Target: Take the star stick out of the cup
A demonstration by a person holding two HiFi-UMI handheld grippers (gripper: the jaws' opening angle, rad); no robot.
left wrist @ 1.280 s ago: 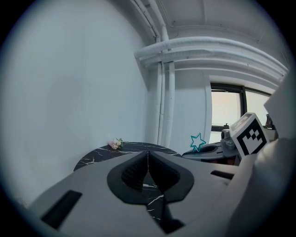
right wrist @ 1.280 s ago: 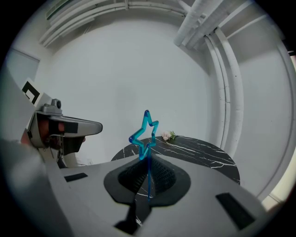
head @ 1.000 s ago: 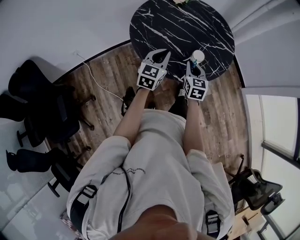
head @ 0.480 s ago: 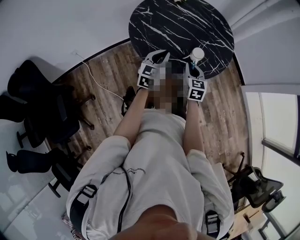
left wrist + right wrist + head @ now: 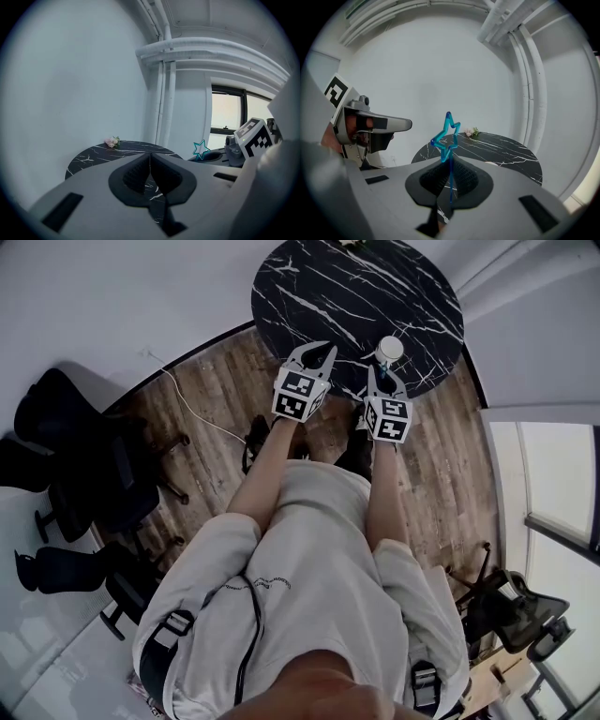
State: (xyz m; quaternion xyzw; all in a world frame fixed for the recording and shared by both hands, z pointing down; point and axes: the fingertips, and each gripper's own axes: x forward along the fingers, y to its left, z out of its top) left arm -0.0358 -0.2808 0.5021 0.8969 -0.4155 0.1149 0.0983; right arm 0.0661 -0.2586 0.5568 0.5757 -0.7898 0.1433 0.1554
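Note:
A clear blue star stick [image 5: 446, 136] stands upright between the pads of my right gripper [image 5: 449, 185], which is shut on its thin stem. From the head view, that right gripper [image 5: 385, 374] hovers just short of a white cup [image 5: 389, 350] at the near edge of a round black marble table [image 5: 328, 287]. Beside it, my left gripper [image 5: 316, 352] hangs over the table's near edge. In the left gripper view its jaws [image 5: 150, 171] are closed with nothing between them, and the star [image 5: 200, 149] shows to the right.
A small pink flower bunch [image 5: 112, 141] lies at the table's far edge near the white wall. Black office chairs [image 5: 84, 456] stand on the wood floor to the left, with a white cable [image 5: 202, 413] trailing there. White pipes [image 5: 164, 84] climb the corner.
Almost nothing differs. Both grippers and the cup sit a touch higher in the head view, and the right gripper keeps its hold on the stick.

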